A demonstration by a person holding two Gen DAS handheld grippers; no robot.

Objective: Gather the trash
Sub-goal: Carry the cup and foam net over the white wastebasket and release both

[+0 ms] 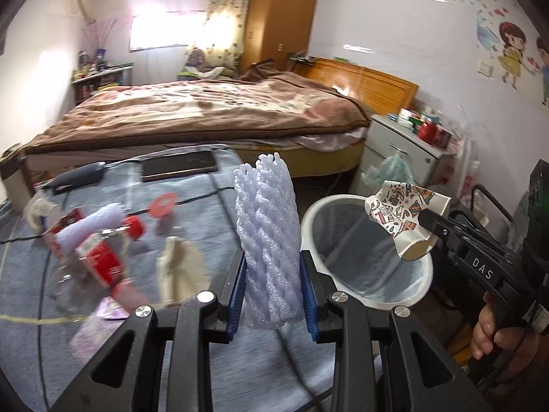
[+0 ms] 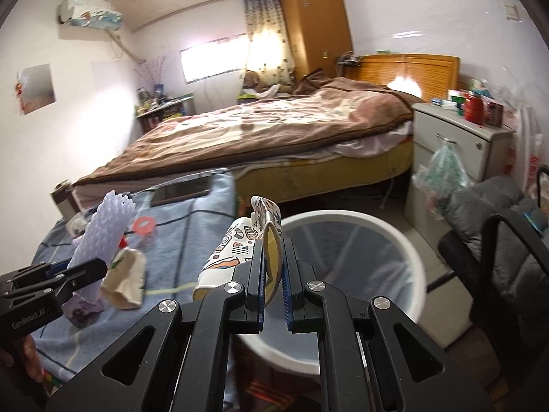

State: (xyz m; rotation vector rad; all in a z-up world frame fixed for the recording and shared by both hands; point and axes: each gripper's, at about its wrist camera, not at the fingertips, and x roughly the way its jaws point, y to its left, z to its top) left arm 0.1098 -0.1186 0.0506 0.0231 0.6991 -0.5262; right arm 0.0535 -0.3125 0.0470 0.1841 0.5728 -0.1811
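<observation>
Holding two pieces of trash at once, I am carrying both toward the round white plastic bin (image 1: 417, 293) lined with a translucent bag, which is standing just beside the table covered in a blue-grey checked cloth (image 1: 192, 185).

My left tool (image 1: 273, 292) is clamping the white foam-mesh fruit sleeve (image 1: 269, 240) upright between its blue pads, over the table edge and just short of the bin's rim. My right tool (image 2: 273, 283) is squeezing the crushed paper cup with colourful doodle print (image 2: 240, 247) flat; seen from the left wrist, the cup (image 1: 399, 219) is hanging above the bin's mouth.

I judge the drop-off step to be in hand. The cup looks ready to release, so the next move calls for spreading the right tool's fingers while it is over the opening. The sleeve needs shifting rightward until it clears the rim before I let go; being light foam, it may cling to a pad or drift.

Counting what is waiting on the table: one more white foam sleeve lying on its side (image 1: 91, 225), one clear plastic bottle with a red label and red cap (image 1: 99, 257), one crumpled beige paper wrapper (image 1: 180, 264), one red ring-shaped lid (image 1: 163, 204) and one purple scrap of packaging (image 1: 109, 312). A dark phone-like slab (image 1: 180, 165) is lying at the far end; I doubt it is trash. There is one bin.
</observation>
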